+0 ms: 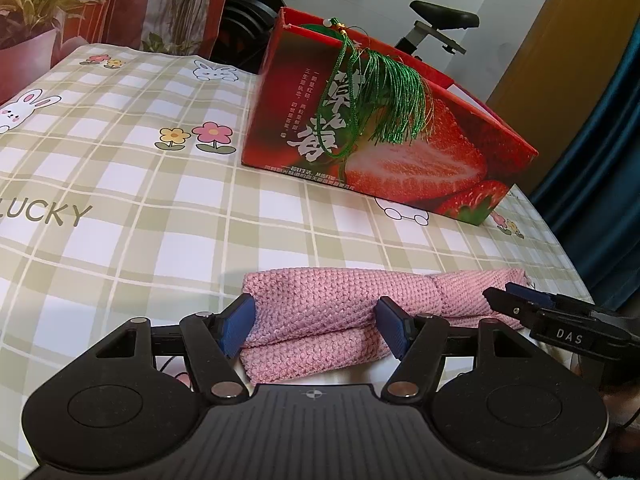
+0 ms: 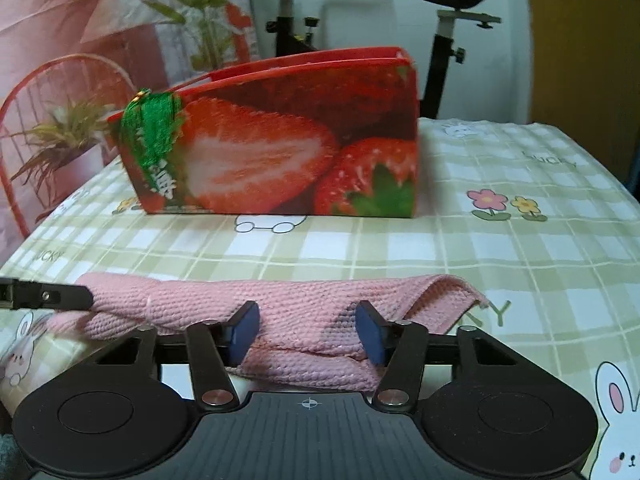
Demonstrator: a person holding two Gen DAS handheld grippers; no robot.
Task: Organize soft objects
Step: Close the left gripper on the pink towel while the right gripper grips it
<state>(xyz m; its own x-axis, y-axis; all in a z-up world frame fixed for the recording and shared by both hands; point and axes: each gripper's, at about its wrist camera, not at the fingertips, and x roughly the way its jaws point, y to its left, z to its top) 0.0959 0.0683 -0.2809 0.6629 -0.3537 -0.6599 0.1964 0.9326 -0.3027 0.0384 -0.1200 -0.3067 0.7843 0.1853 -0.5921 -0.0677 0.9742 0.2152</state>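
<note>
**Pink knitted cloth (image 1: 340, 308) in a long fold, a claw at each end**

Lies as a long folded band across the near side of the table (image 1: 160, 220), on the checked rabbit-print cover, well apart from the red strawberry box (image 1: 400, 152) standing behind it with a green tassel (image 1: 396, 92) draped over its rim. Shows at least two layers at the near edge, the lower one sagging a little toward the cameras.

Straddled near one end by the left claw (image 1: 316, 320), set about half wide, one blue pad against the cloth's end edge and the other resting on the knit. Bracketed further along by the right claw (image 2: 306, 320), set somewhat narrower, with a ridge of fabric rising between its pads. Cannot tell for either claw whether the pads truly squeeze the cloth or merely rest against it.

Appears to be the folding step: band already doubled lengthwise, not yet shortened, not yet stowed. Probably ends in the open-topped box, though nothing confirms that.

Calls next for a sure pinch through every layer at both ends, then a level lift so that neither end droops. Calls also for bringing one end over the other without letting the loose lower layer slip free. Risks, with so soft and stretchy a knit, catching only the top layer and undoing the fold.
</note>
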